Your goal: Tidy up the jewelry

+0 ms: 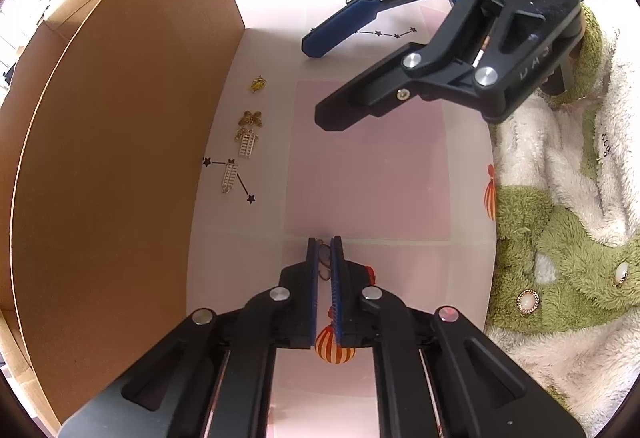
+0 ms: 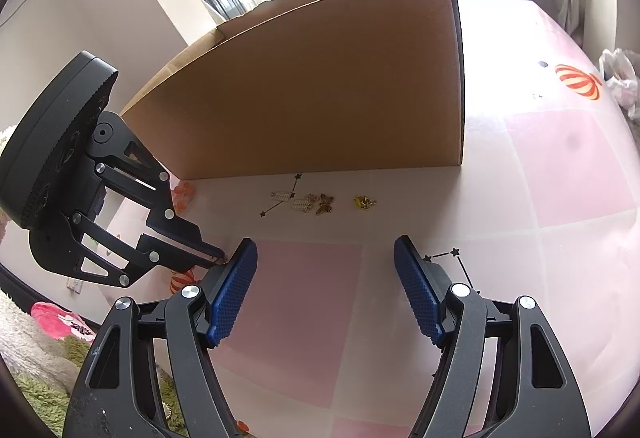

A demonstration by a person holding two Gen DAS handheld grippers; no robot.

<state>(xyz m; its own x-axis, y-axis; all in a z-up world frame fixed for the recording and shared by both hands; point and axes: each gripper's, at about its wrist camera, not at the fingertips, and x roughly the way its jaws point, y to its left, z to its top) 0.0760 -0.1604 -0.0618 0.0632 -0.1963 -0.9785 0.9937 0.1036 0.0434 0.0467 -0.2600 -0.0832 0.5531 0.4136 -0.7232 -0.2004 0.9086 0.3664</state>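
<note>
A thin wire-looped jewelry piece (image 1: 325,262) was pinched between the nearly closed, blue-ridged fingers of the left gripper (image 1: 325,250) above the glossy pink-checked desk (image 1: 360,174). Beside the flat corrugated cardboard wall (image 1: 120,158) lay two ladder-shaped earrings (image 1: 247,143), a gilt butterfly charm (image 1: 251,118) and a small yellow charm (image 1: 258,83). The right gripper (image 2: 325,258) hung empty, its textured fingers spread wide.
</note>
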